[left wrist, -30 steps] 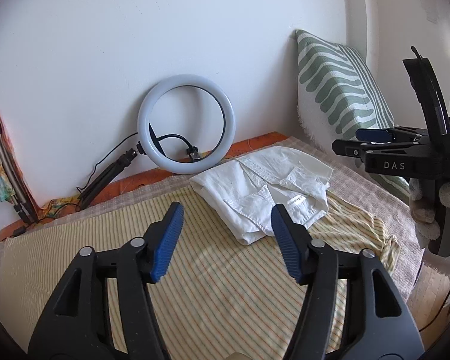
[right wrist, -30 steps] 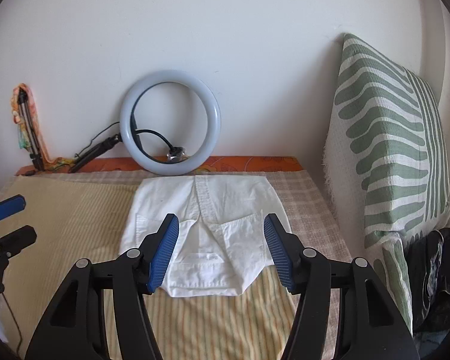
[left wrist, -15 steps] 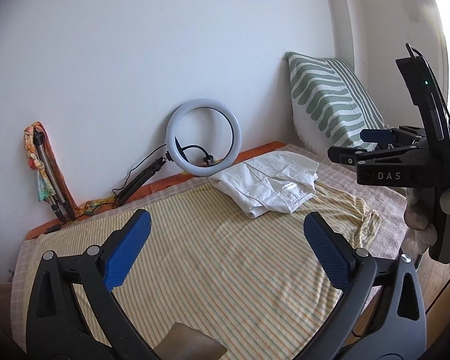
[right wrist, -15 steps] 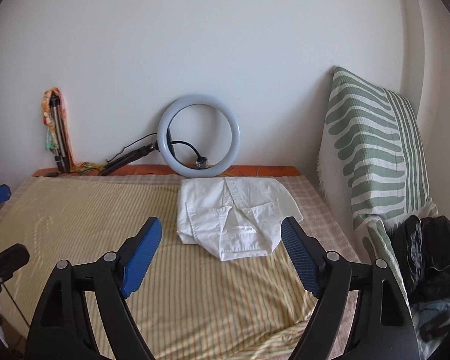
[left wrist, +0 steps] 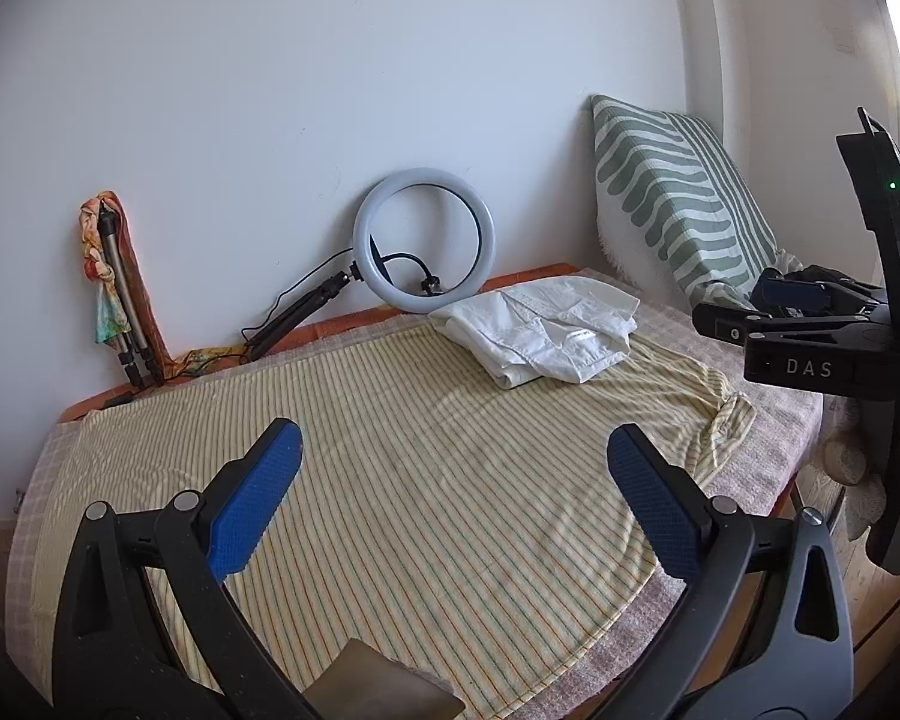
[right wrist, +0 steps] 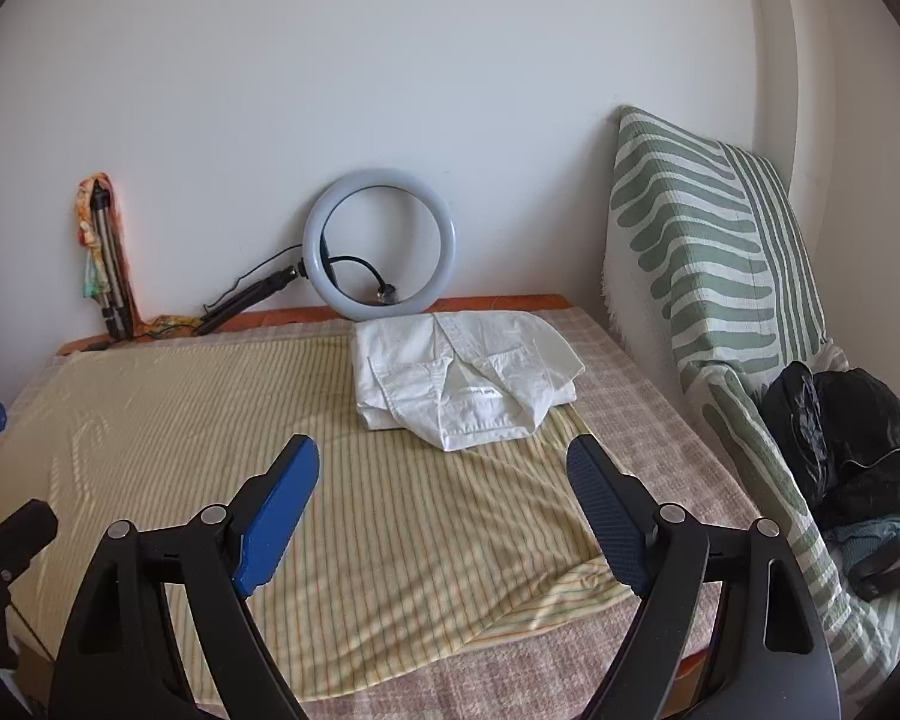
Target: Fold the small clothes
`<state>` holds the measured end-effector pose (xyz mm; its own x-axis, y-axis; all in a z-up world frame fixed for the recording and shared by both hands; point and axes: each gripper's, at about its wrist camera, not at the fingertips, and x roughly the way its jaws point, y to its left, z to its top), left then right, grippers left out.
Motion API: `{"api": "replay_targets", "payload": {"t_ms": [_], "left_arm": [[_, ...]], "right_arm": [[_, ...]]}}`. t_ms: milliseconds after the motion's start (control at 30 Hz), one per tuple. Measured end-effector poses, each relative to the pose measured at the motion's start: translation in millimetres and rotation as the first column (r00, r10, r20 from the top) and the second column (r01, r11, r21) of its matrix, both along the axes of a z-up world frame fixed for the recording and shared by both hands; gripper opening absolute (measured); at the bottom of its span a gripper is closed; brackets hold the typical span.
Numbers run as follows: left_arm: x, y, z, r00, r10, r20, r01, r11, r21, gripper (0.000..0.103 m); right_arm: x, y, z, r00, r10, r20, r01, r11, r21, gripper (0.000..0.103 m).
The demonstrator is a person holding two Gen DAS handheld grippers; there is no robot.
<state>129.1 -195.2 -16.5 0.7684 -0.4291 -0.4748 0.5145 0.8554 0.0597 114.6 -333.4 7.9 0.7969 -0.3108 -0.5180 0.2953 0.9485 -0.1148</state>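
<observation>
White shirt [right wrist: 465,381] sits folded at the bed's far edge; left gripper [left wrist: 453,501] gapes empty, right gripper [right wrist: 444,516] is opening, empty. Its loose collar could spring apart if nudged.

**Black tools with blue pads**

The left tool [left wrist: 453,462] has two black plastic arms with triangular cut-outs, silver screw heads at the pivots and blue textured pads [left wrist: 252,510] on the inner faces. The right tool [right wrist: 444,480] is built the same way; seen from the left wrist, its black side block bears the white letters "DAS", and a small green light glows on the curved black mount above it.
</observation>
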Motion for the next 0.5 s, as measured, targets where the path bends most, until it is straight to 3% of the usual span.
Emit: {"api": "replay_targets", "payload": {"t_ms": [500], "left_arm": [[-4,12,-1,1.000,0.003,0.011,-0.003,1.000,-0.005,0.103]], "right_arm": [[-15,7,-6,1.000,-0.023,-0.015,0.023,1.000,-0.021,0.085]]}}
